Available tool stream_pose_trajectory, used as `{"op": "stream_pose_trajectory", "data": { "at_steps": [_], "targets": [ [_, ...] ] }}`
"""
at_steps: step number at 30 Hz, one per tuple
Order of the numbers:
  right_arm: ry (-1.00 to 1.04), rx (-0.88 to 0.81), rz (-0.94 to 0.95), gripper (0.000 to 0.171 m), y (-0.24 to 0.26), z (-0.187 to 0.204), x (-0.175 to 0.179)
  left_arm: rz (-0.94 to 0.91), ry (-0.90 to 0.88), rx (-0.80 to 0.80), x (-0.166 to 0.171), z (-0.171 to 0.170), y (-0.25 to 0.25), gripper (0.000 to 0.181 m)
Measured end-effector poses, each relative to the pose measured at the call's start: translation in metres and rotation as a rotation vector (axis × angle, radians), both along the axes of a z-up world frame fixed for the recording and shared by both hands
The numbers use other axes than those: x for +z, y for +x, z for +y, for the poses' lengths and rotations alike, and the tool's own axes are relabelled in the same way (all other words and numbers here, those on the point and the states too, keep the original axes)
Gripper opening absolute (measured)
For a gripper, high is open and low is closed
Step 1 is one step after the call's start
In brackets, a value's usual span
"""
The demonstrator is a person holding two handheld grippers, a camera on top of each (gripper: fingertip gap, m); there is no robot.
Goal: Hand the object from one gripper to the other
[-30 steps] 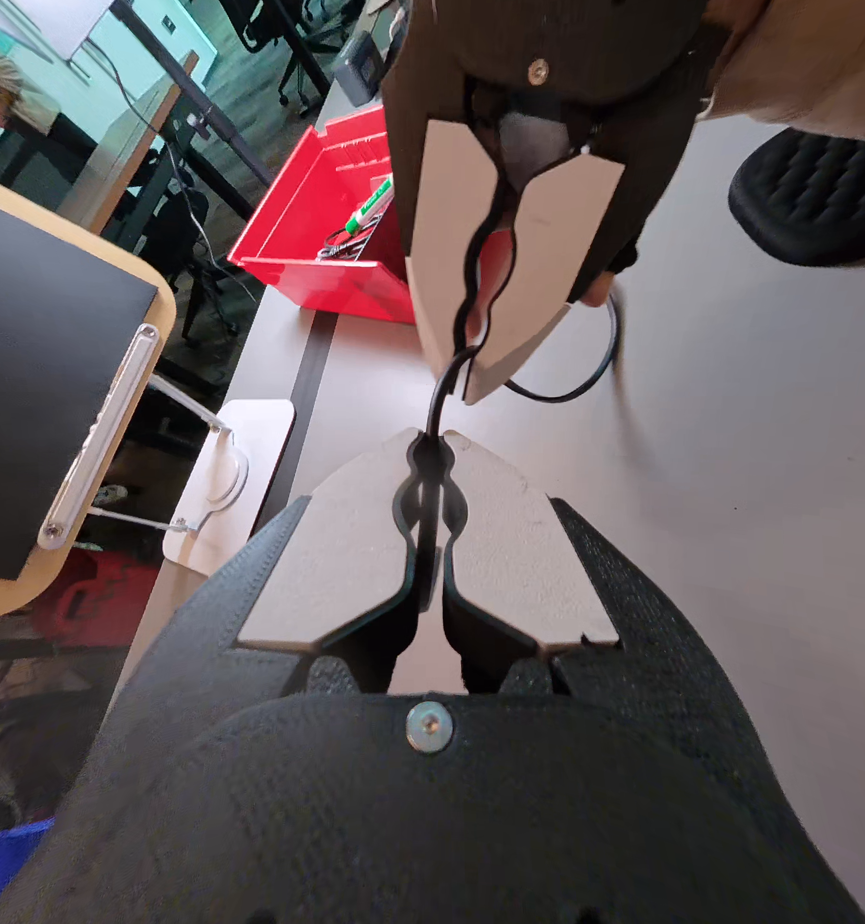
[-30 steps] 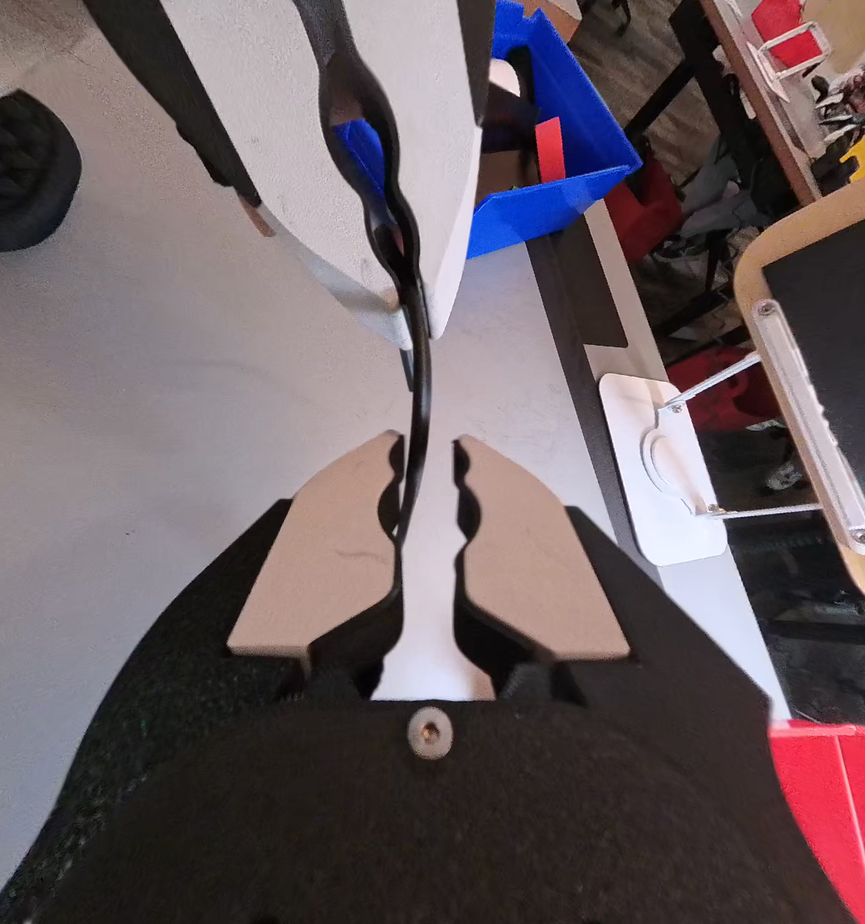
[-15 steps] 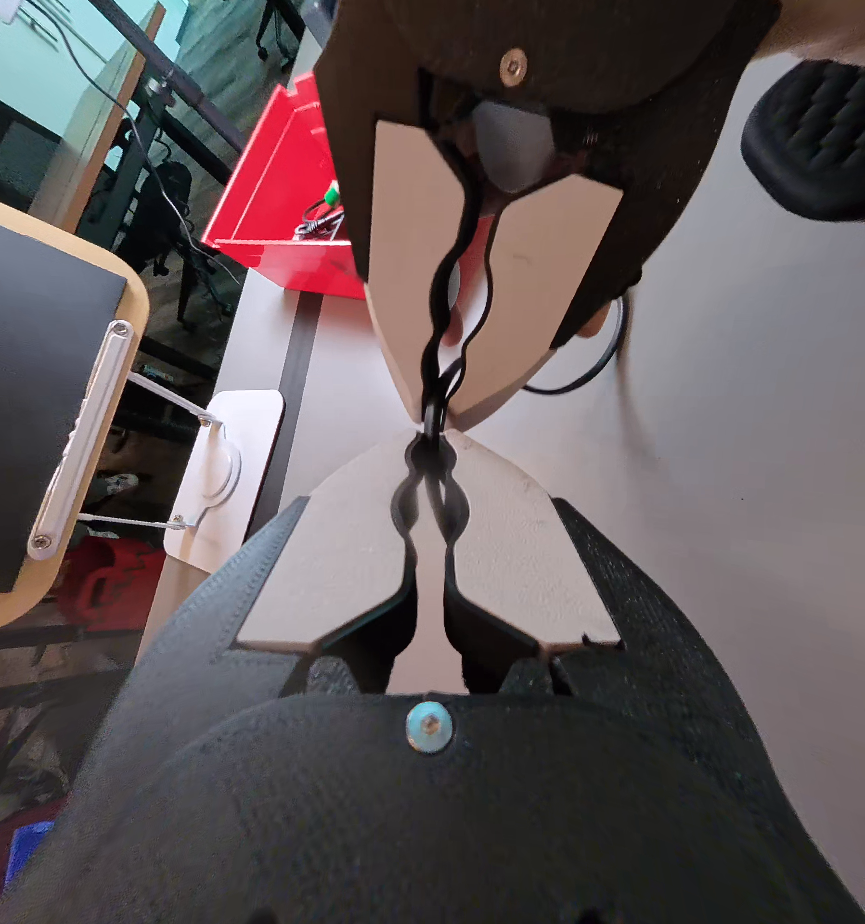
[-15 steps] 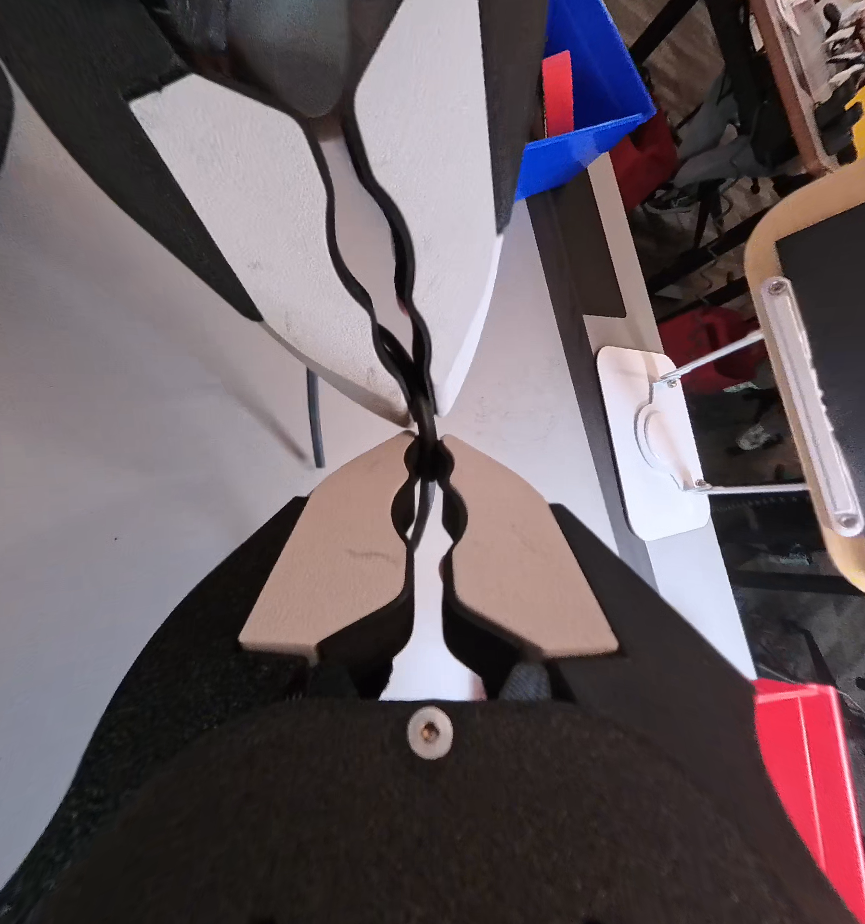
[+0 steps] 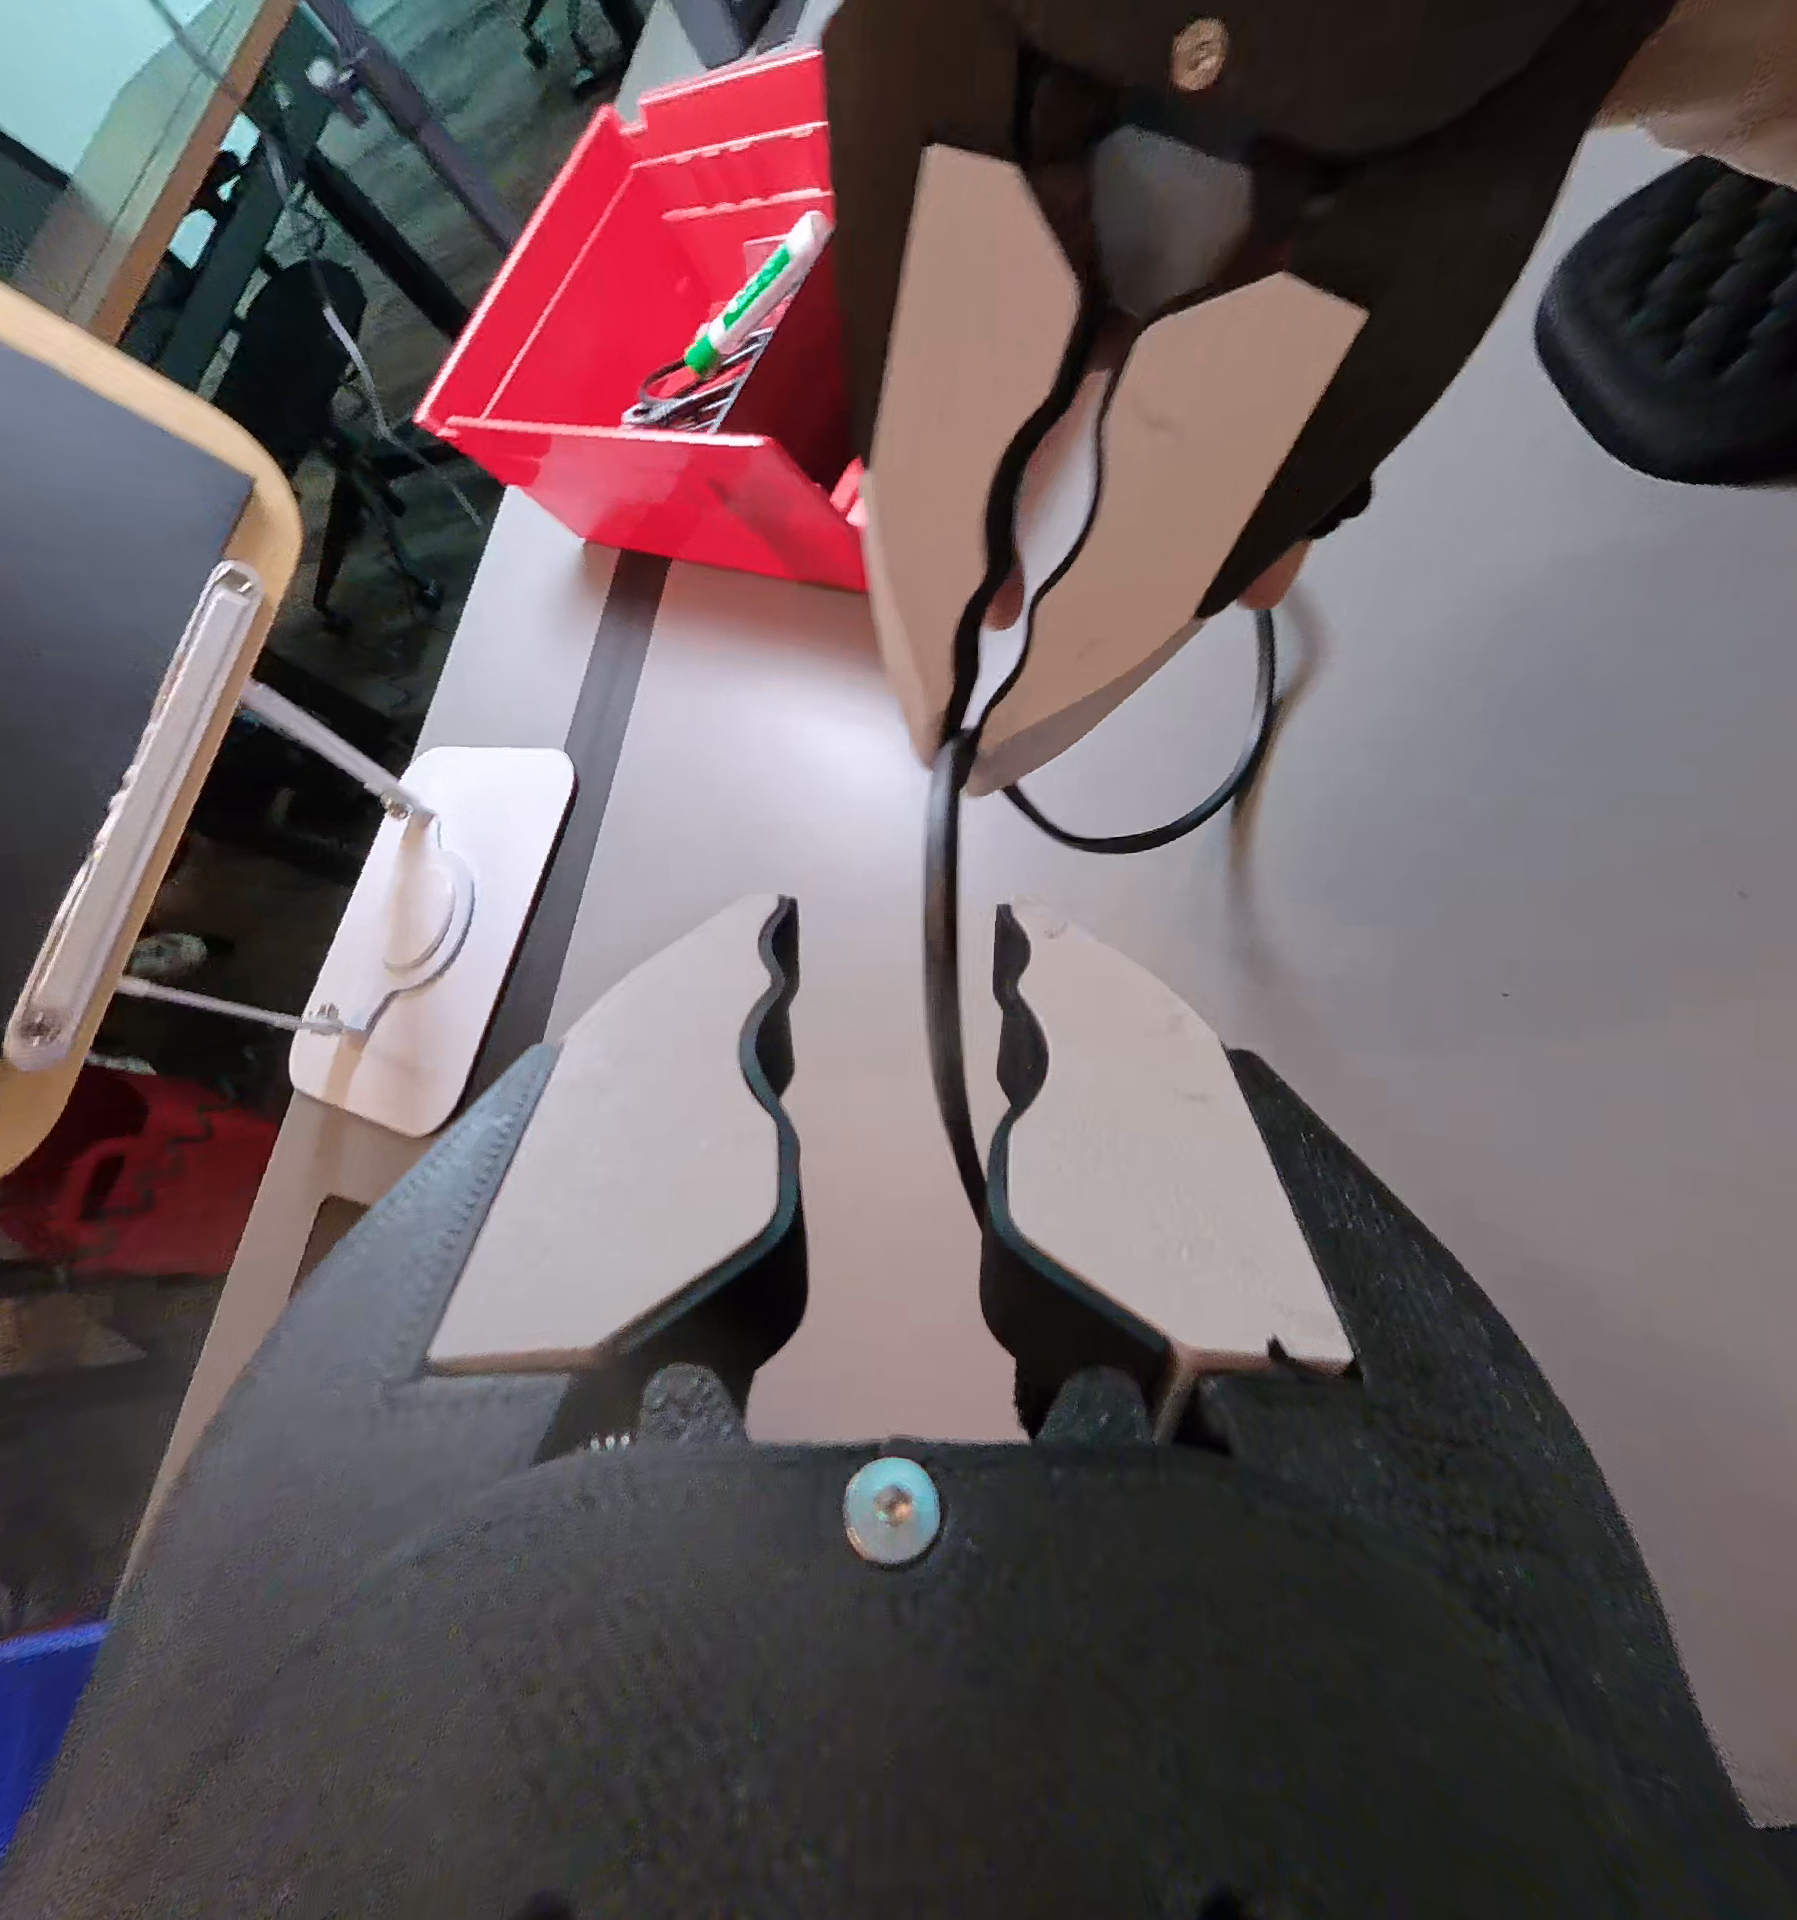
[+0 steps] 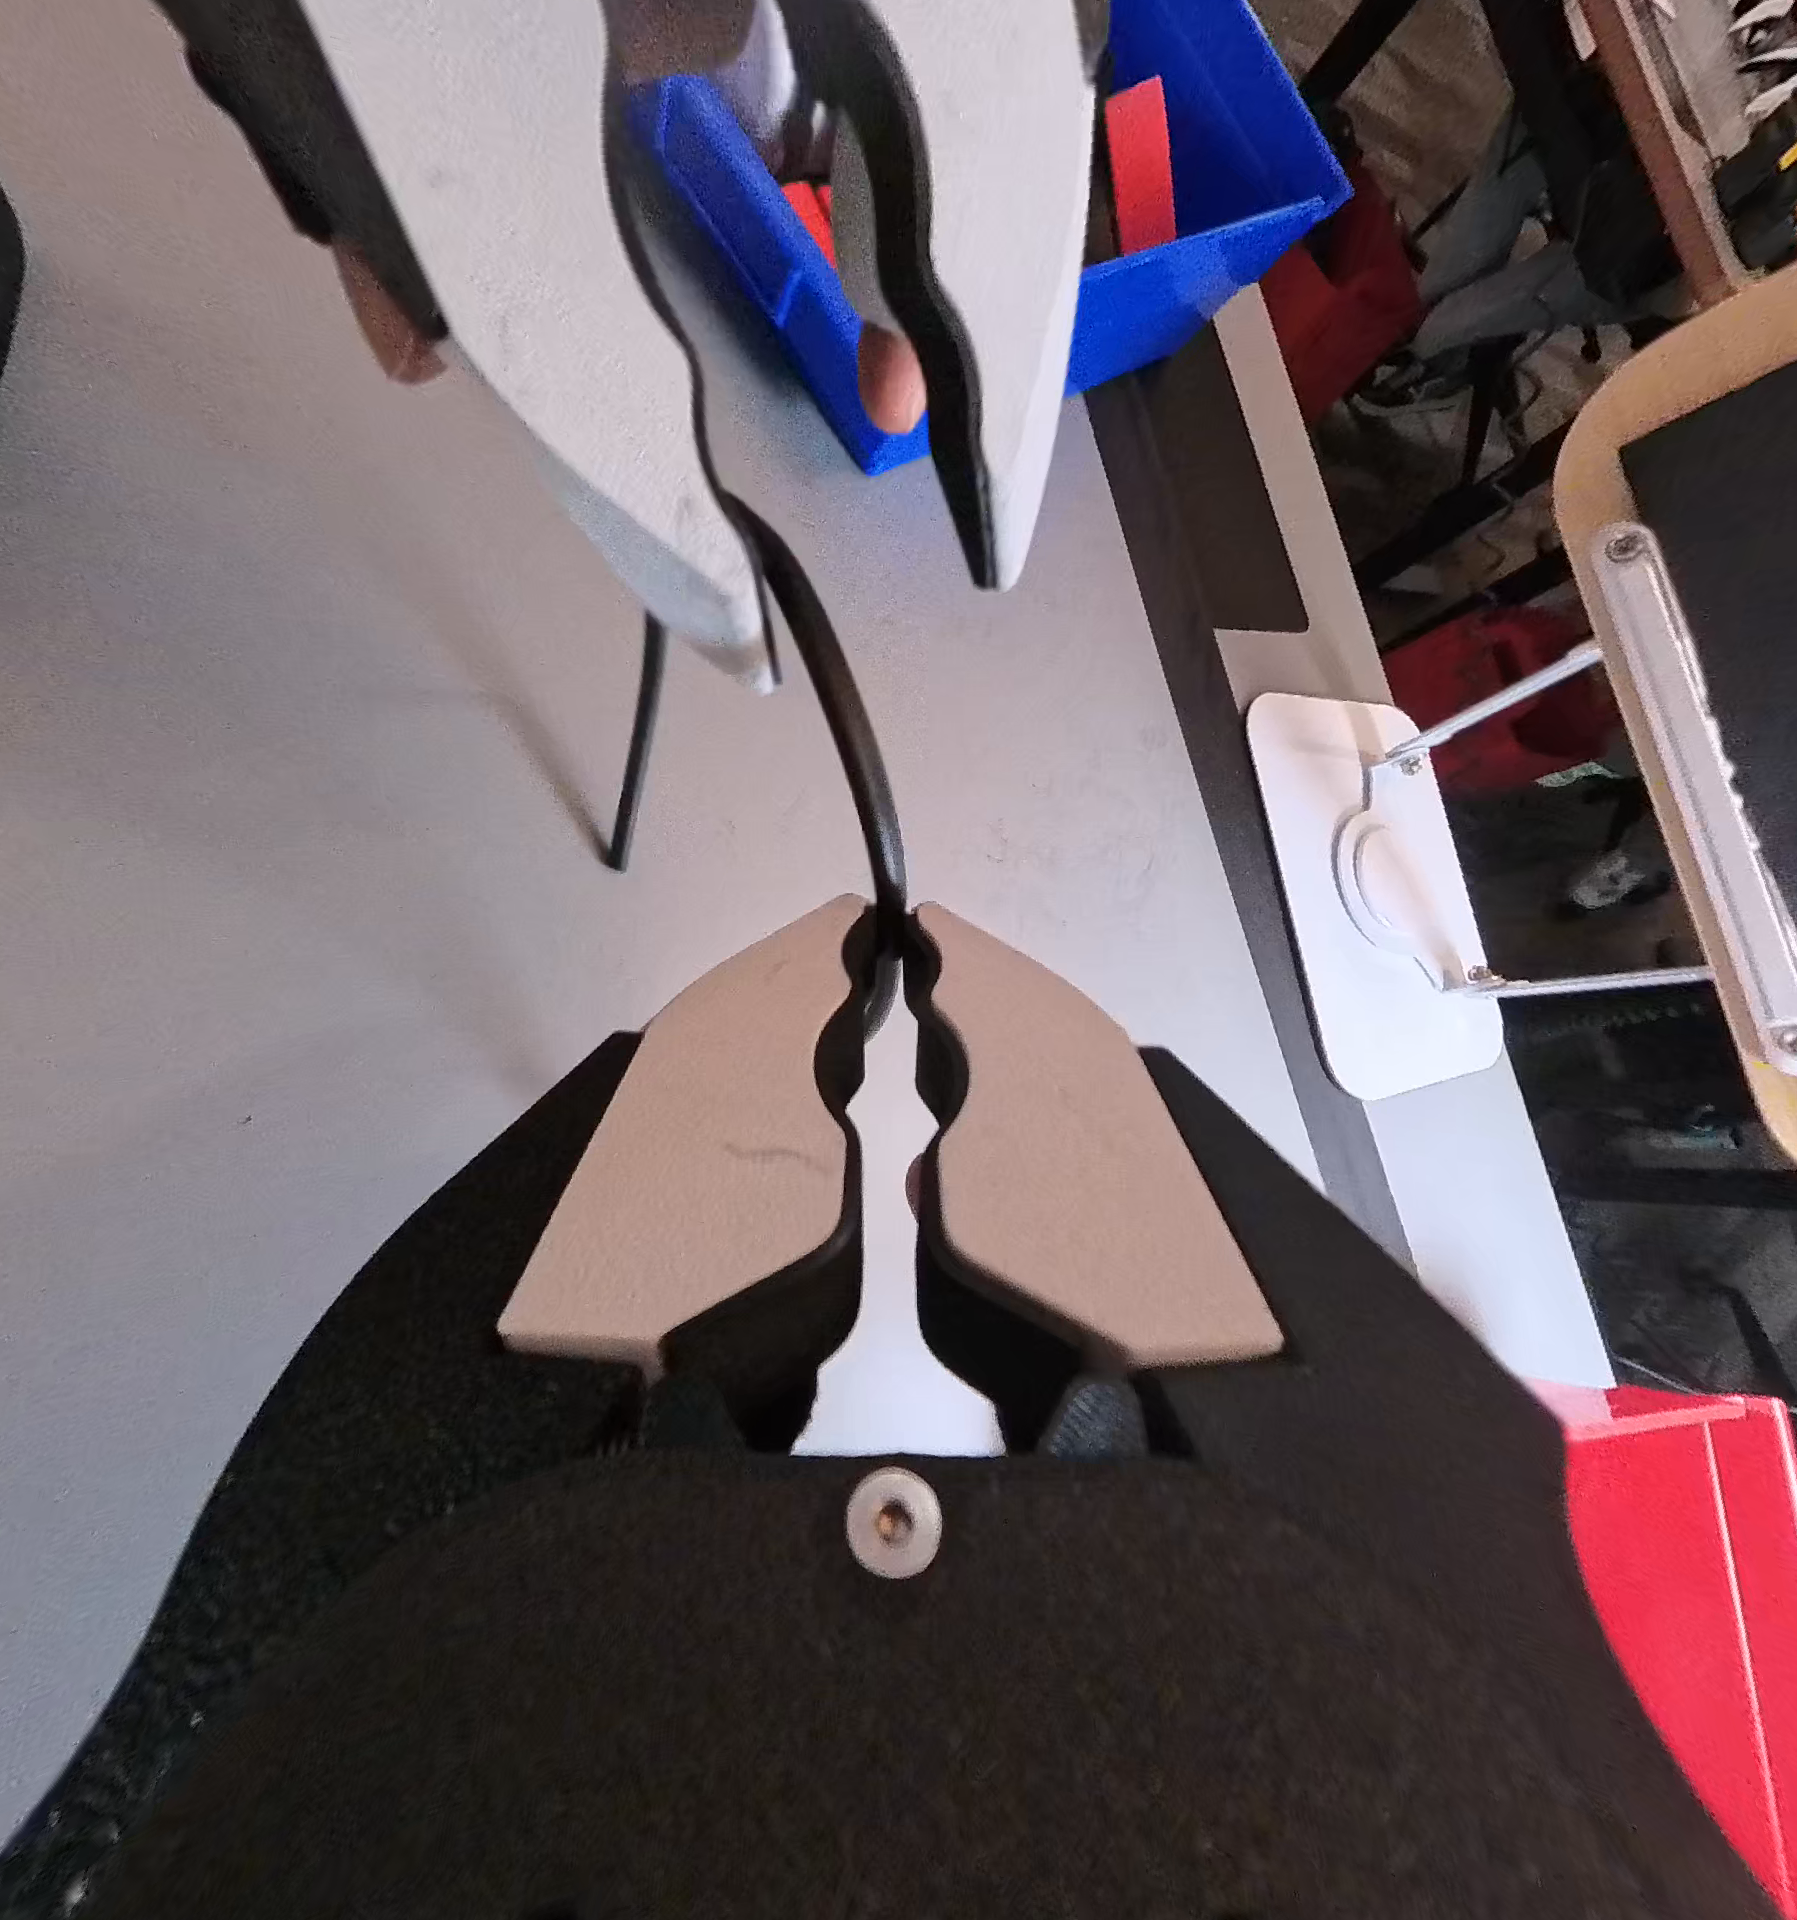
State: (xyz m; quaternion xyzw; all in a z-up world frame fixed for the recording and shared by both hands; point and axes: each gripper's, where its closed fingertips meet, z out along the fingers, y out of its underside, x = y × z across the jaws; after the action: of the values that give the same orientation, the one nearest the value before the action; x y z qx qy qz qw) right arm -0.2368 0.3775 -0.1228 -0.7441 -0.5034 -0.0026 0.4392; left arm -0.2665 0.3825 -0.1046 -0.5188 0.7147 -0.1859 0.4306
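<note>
Handover: done in my judgement; black cable (image 5: 941, 966) now rests with right gripper (image 6: 892, 914) only.
Left gripper (image 5: 894, 914): jaws wide apart, gripping nothing; half a second back they were pinched on the cable. Cable still passes through the gap, lying against the inner edge of one finger, not clamped.
Right gripper: jaws closed on the cable at the very tips; it closed on it half a second ago, so both held it briefly.
Cable: hangs in air between the two grippers, above the grey desk (image 5: 1496, 1039); the far part loops down behind right gripper toward the desk.
Change: left released, right kept its grip, so the object has changed owner.
Next, as a guess: left backs off without snagging the cable that still threads its jaws.
Risk: tip-only pinch, thin cable could slip.
Surroundings: red bin (image 5: 603, 312) with green-white marker (image 5: 754, 301); blue bin (image 6: 1216, 239) at desk edge.
</note>
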Motion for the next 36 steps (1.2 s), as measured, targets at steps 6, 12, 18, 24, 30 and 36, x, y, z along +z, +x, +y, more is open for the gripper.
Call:
{"op": "stream_pose_trajectory", "data": {
  "at_steps": [6, 12, 18, 24, 30, 36],
  "targets": [
    [-0.016, 0.017, -0.009, 0.004, -0.009, -0.003, -0.005, 0.035, 0.072, -0.045, -0.011, -0.012, 0.016, 0.019],
    [-0.005, 0.041, 0.114, 0.022, -0.003, 0.0, 0.007, -0.131, -0.005, -0.067, 0.019, -0.007, 0.006, 0.006],
    [-0.009, 0.019, 0.076, 0.004, -0.001, 0.004, 0.0, -0.098, -0.072, -0.006, 0.009, 0.009, -0.003, 0.029],
    [-0.027, -0.011, -0.011, 0.004, -0.003, 0.003, -0.01, 0.008, -0.022, -0.049, -0.01, -0.013, 0.014, 0.036],
    [0.016, 0.027, 0.051, 0.005, -0.008, 0.0, 0.003, -0.026, -0.008, -0.059, -0.006, -0.008, 0.015, 0.005],
    [0.001, 0.051, 0.114, 0.005, -0.004, 0.002, 0.003, -0.171, -0.101, -0.091, 0.023, -0.005, -0.002, 0.005]
  ]
}}
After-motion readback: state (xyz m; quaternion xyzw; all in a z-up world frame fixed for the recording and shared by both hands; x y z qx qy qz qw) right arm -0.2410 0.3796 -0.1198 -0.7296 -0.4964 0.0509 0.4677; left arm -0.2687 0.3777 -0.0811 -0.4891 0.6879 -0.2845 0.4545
